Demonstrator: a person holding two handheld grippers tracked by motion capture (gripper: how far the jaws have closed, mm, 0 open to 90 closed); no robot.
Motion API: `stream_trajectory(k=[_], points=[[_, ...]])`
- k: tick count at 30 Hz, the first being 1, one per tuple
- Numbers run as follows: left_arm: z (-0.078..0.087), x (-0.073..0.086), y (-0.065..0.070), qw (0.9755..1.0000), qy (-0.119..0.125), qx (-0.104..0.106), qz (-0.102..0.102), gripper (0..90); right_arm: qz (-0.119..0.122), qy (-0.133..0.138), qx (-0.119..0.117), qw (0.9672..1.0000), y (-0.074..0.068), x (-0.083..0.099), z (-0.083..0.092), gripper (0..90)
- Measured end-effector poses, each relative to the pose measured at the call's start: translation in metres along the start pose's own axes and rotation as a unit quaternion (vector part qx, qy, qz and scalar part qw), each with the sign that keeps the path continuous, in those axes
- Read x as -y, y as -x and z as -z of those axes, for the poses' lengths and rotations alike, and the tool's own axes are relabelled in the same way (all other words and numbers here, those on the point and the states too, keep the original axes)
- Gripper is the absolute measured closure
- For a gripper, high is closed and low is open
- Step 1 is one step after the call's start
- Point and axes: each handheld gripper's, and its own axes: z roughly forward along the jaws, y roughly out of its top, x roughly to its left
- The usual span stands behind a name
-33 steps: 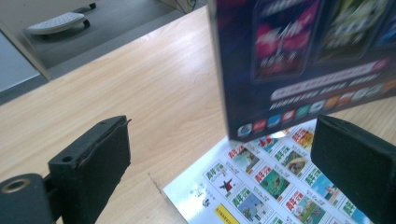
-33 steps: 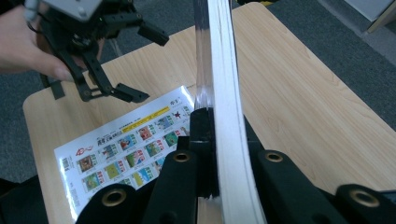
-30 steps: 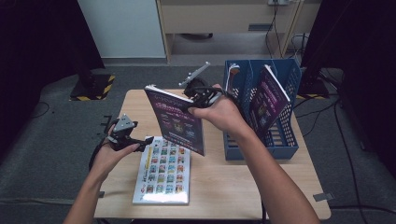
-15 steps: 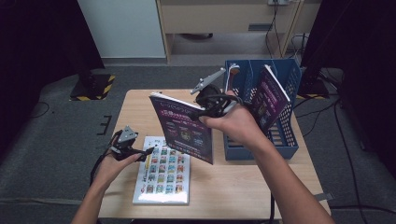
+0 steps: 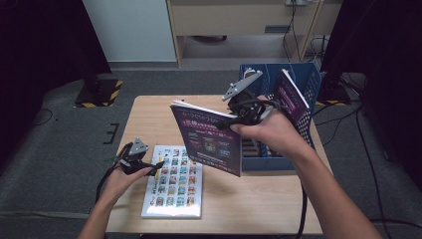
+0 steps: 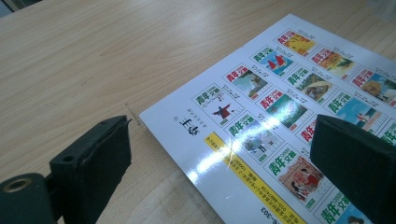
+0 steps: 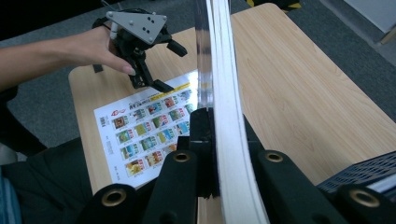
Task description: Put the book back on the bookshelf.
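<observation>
Over a pale wooden tabletop (image 5: 149, 114), we hold a thin purple-covered magazine (image 5: 209, 142) in the air with our right gripper (image 5: 238, 119), its fingers pinched tight on the magazine's edge; in the right gripper view the white page block (image 7: 224, 107) runs straight up between the two black fingers (image 7: 201, 135). The magazine hangs tilted, cover toward us, just left of a blue slotted plastic file rack (image 5: 303, 79) that stands on the right part of the tabletop with another purple magazine (image 5: 291, 97) leaning upright in it. Our left gripper (image 5: 152, 167) sits low at the left edge of a white magazine printed with a grid of small colour pictures (image 5: 174, 181), which lies flat near the front of the tabletop. In the left gripper view its fingers (image 6: 93, 163) stand spread wide, one over bare wood and the other over the cover (image 6: 261, 116), with the magazine's corner between them and nothing gripped. The right gripper view shows the left hand (image 7: 88, 46) and its gripper (image 7: 163, 65) poised at the far edge of that white magazine (image 7: 144, 126). Dark cables trail from both grippers toward us.
</observation>
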Motion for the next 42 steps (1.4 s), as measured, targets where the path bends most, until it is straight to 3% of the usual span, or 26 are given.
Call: stream_trajectory(k=[13, 18, 27, 42], points=[[-0.004, 0.002, 0.002, 0.9999, -0.009, -0.002, -0.005, 5.2, 0.011, 0.011, -0.025, 0.9996, 0.012, 0.03, 0.024, 82.8], [-0.004, 0.004, 0.001, 0.9999, -0.012, -0.004, 0.003, 5.3, 0.008, 0.022, -0.031, 0.9993, 0.021, 0.045, 0.033, 82.8], [-0.006, 0.007, 0.002, 0.9998, -0.02, -0.005, 0.003, 5.3, -0.008, 0.019, -0.022, 0.9995, 0.027, 0.073, 0.051, 82.8], [-0.006, 0.009, -0.001, 0.9997, -0.022, -0.006, 0.006, 5.4, -0.016, 0.018, -0.015, 0.9996, 0.033, 0.108, 0.079, 82.8]])
